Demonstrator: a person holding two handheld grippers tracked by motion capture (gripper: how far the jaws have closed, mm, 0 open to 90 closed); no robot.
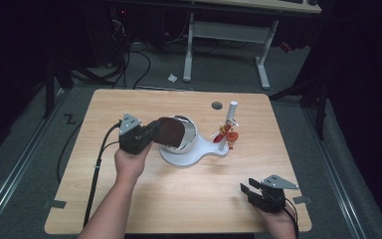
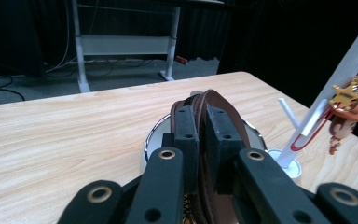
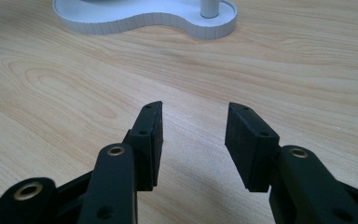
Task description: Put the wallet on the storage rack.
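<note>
My left gripper (image 1: 155,130) is shut on a brown leather pouch (image 1: 171,132) and holds it over a white round bowl (image 1: 192,125). The bowl sits on a white stand base (image 1: 206,149). In the left gripper view the jaws (image 2: 198,116) pinch the pouch's edge (image 2: 216,99) above the bowl's rim (image 2: 152,136). A white post (image 1: 230,117) rises from the base, hung with red, orange and gold keychains (image 1: 228,134) (image 2: 347,100). My right gripper (image 1: 248,185) (image 3: 193,126) stands open on the table's front right, with nothing between its fingers.
The wooden table (image 1: 179,194) has a grey round hole (image 1: 217,105) near its far edge. A white-legged desk (image 1: 224,35) and cables stand on the floor beyond. The stand base (image 3: 144,21) lies ahead of my right gripper.
</note>
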